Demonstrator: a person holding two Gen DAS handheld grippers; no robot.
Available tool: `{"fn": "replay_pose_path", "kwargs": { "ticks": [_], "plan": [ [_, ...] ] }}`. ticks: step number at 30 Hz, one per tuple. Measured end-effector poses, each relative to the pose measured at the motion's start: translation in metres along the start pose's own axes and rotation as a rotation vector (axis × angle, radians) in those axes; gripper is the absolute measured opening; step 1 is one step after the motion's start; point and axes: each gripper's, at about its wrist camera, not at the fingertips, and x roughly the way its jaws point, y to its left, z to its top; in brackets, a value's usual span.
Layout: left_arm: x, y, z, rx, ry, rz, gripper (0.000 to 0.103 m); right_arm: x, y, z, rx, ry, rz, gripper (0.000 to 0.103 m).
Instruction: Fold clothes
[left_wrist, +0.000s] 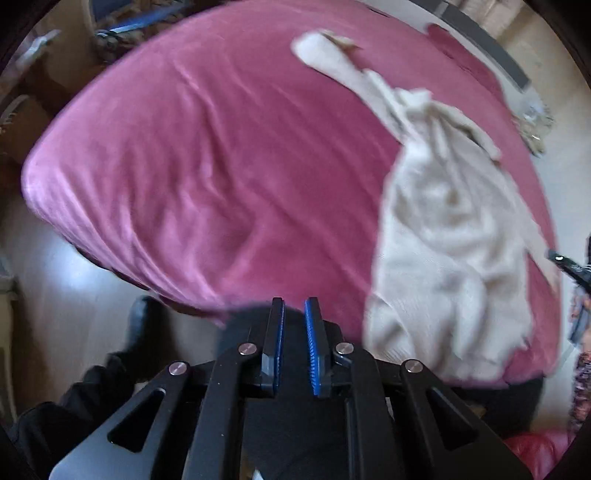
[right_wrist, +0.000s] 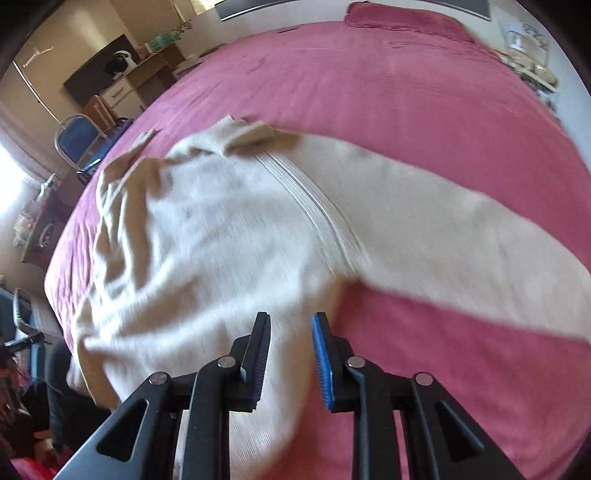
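Observation:
A cream knit garment (left_wrist: 450, 236) lies crumpled on the right part of a pink bed cover (left_wrist: 203, 166), one long piece stretching toward the far side. My left gripper (left_wrist: 294, 308) hovers at the bed's near edge, left of the garment, narrowly open with nothing between its blue pads. In the right wrist view the same garment (right_wrist: 221, 240) spreads wide, with a white ribbed strip (right_wrist: 314, 206) running across it. My right gripper (right_wrist: 290, 325) hangs just above the garment's near part, open and holding nothing. The image is blurred by motion.
The bed cover (right_wrist: 424, 110) stretches far beyond the garment, with a pink pillow (right_wrist: 402, 18) at its head. A blue chair (right_wrist: 79, 138) and a desk (right_wrist: 125, 85) stand past the left side. A person's dark trouser leg and shoe (left_wrist: 140, 325) stand on pale floor (left_wrist: 48, 288).

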Motion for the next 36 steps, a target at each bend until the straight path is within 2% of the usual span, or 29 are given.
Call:
{"fn": "replay_pose_path", "kwargs": {
  "ticks": [4, 8, 11, 13, 16, 17, 20, 22, 25, 28, 31, 34, 36],
  "plan": [
    [0.026, -0.063, 0.069, 0.108, -0.085, -0.121, 0.014, 0.042, 0.018, 0.053, -0.017, 0.0, 0.029, 0.024],
    [0.058, -0.143, 0.149, 0.249, -0.16, -0.219, 0.019, 0.07, 0.036, 0.089, -0.109, 0.007, -0.028, 0.024],
    [0.089, -0.2, 0.206, 0.353, -0.214, -0.252, 0.025, 0.092, 0.051, 0.113, -0.196, 0.015, -0.076, 0.028],
    [0.118, -0.226, 0.24, 0.393, -0.205, -0.235, 0.026, 0.107, 0.061, 0.13, -0.254, 0.021, -0.108, 0.028],
    [0.154, -0.252, 0.273, 0.426, -0.173, -0.214, 0.026, 0.128, 0.075, 0.155, -0.342, 0.03, -0.157, 0.028],
    [0.163, -0.257, 0.281, 0.447, -0.168, -0.214, 0.027, 0.133, 0.077, 0.157, -0.386, 0.025, -0.175, 0.028],
    [0.197, -0.267, 0.292, 0.533, -0.113, -0.15, 0.028, 0.149, 0.077, 0.166, -0.473, 0.026, -0.225, 0.028],
    [0.216, -0.262, 0.294, 0.556, -0.047, -0.154, 0.028, 0.158, 0.071, 0.174, -0.48, 0.044, -0.205, 0.028],
    [0.225, -0.256, 0.293, 0.6, -0.054, -0.181, 0.033, 0.172, 0.062, 0.183, -0.498, 0.087, -0.154, 0.029],
    [0.231, -0.258, 0.293, 0.645, -0.048, -0.168, 0.037, 0.175, 0.061, 0.188, -0.555, 0.107, -0.116, 0.031],
    [0.237, -0.263, 0.294, 0.675, -0.034, -0.154, 0.039, 0.18, 0.07, 0.184, -0.608, 0.136, -0.158, 0.034],
    [0.237, -0.263, 0.289, 0.723, -0.054, -0.142, 0.039, 0.186, 0.08, 0.179, -0.662, 0.166, -0.2, 0.034],
    [0.237, -0.264, 0.284, 0.758, -0.08, -0.12, 0.038, 0.189, 0.087, 0.176, -0.698, 0.185, -0.228, 0.027]
  ]
}}
